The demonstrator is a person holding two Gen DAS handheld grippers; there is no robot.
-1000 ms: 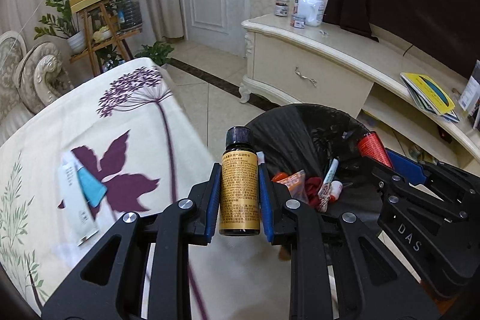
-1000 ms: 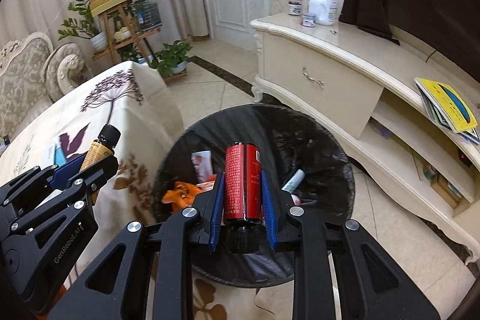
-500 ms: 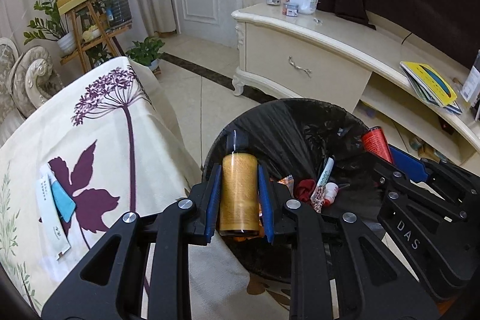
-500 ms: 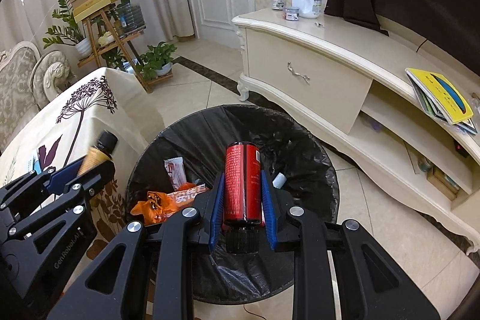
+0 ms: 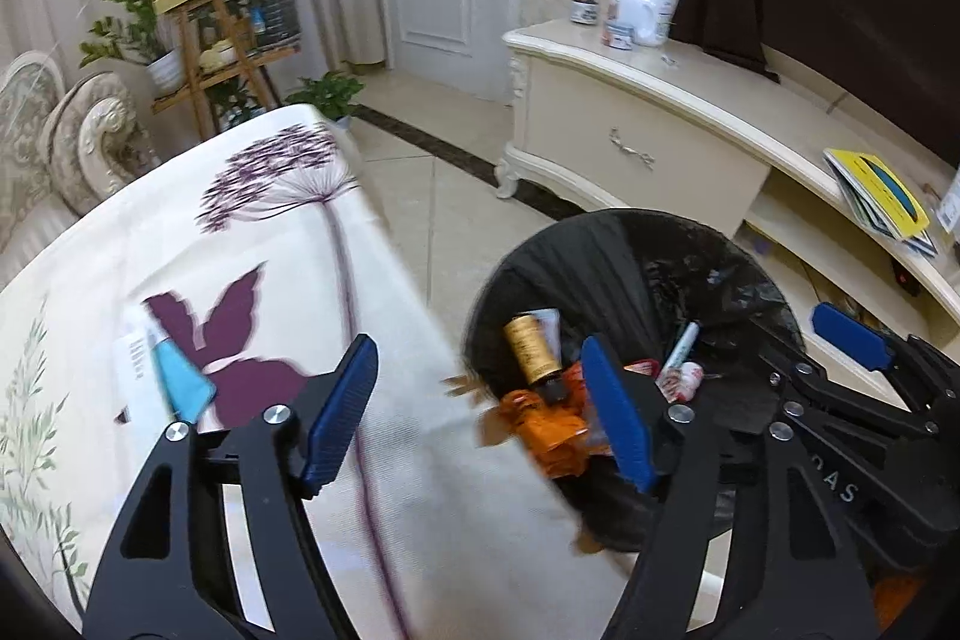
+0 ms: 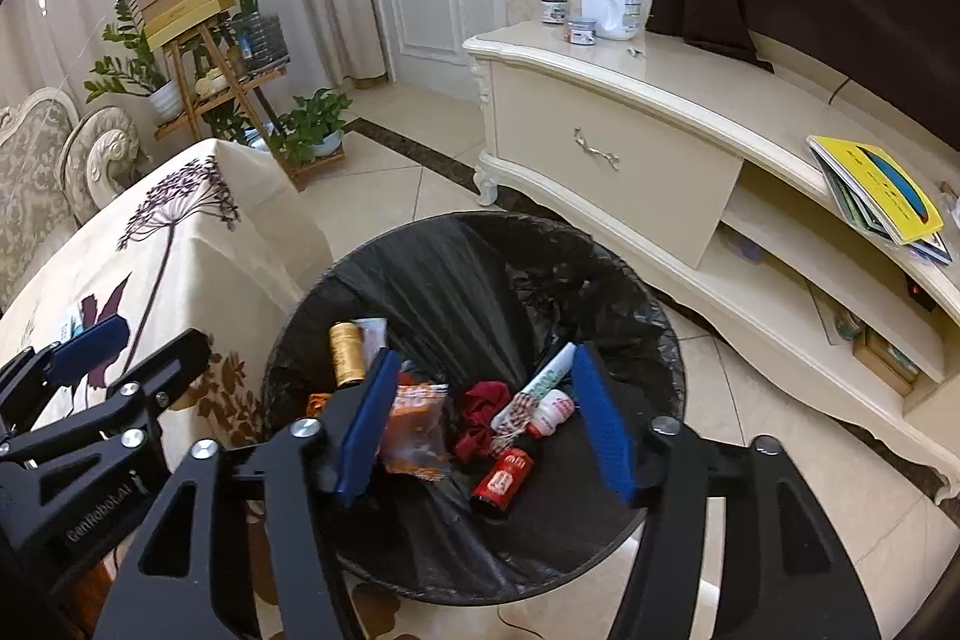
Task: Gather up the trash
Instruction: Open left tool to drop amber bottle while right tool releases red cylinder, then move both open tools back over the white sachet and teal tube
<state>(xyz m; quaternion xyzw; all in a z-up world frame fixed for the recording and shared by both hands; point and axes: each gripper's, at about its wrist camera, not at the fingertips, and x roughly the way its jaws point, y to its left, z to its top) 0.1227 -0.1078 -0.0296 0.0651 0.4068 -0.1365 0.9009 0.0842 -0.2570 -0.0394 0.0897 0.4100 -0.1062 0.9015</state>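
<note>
Right wrist view: both claws, right claw [image 6: 483, 415] and left claw [image 5: 480, 409], opening, empty; red can [image 6: 503, 478] and bottle [image 6: 346, 353], gripped a second ago, now in bin [image 6: 600, 244]; tube [image 5: 153, 382] remains on worktop [image 5: 288, 244].

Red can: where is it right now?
In the right wrist view the red can lies on its side at the bottom of the black-lined bin, just below the red cloth and right of the orange wrapper, between the opening fingers of the right tool.

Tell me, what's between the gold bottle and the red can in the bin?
In the right wrist view, an orange wrapper and a red cloth lie between the gold bottle and red can.
</note>
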